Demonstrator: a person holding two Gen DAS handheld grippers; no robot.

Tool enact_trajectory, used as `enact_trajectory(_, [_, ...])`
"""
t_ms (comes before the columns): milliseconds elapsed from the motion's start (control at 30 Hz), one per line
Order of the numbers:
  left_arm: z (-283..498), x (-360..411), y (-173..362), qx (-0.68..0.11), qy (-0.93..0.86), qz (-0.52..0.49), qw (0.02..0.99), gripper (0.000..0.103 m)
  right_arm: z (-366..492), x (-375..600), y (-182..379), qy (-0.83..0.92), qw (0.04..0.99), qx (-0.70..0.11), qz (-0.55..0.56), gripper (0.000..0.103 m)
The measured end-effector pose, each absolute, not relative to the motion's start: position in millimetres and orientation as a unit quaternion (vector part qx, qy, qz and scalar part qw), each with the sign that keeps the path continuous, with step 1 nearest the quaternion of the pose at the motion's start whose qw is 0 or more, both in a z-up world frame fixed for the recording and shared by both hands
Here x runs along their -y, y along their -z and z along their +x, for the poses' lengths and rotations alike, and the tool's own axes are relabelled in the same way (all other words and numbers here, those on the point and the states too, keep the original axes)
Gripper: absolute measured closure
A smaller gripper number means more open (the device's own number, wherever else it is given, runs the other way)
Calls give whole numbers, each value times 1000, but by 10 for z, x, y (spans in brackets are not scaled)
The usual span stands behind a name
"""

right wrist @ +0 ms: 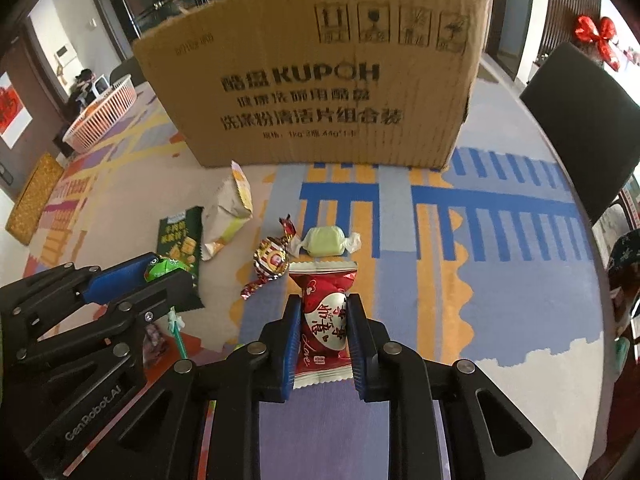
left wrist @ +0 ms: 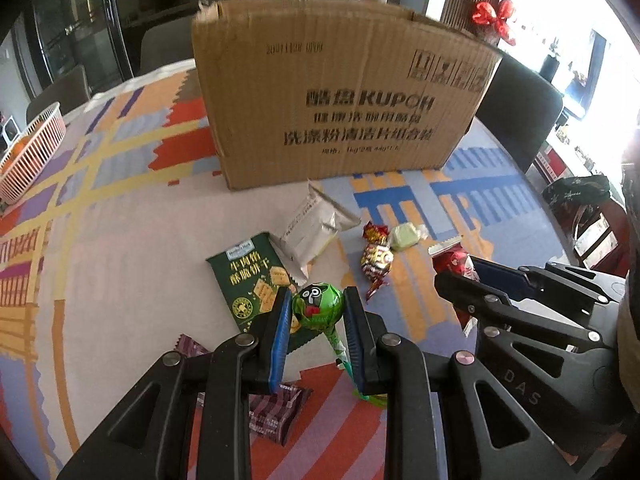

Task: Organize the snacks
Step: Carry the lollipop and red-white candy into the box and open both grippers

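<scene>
Left gripper fingers pinching a green lollipop by its wrapped head, stick trailing back between the blue pads toward the camera. Right gripper fingers pinching a red snack packet across its middle, packet lengthwise along the fingers, its far crimped edge poking out ahead of the tips. Can't tell whether either item is lifted clear of the desk or resting on it. Landmark is the cardboard box, standing upright at the far side of the desk, printed side facing both cameras. In front of the box, nearest to it, a white foil pouch lies tilted. Camera-side of the pouch and touching it, a green cracker packet lies flat, partly under the left fingers. To the right of the pouch, still in front of the box, a pale green wrapped candy sits just beside a red-gold twist-wrapped candy; the two look to be touching at the wrapper ends. Purple wrapped snack lies furthest from the box, under the left gripper body. White plastic basket sits well to the left of the box near the desk edge. Dark chair stands off the box's right end.
</scene>
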State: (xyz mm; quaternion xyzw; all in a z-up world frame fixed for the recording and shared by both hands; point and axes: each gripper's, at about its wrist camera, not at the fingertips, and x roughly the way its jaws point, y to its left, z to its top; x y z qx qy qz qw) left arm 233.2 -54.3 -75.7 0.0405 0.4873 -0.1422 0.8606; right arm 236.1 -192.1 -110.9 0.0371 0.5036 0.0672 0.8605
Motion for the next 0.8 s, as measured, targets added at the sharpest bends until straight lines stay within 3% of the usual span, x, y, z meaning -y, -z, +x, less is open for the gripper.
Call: enact_trajectory(800, [2543, 528, -472, -385, 148, 41, 910, 77, 2404, 1898, -200, -78, 919, -384, 44, 80])
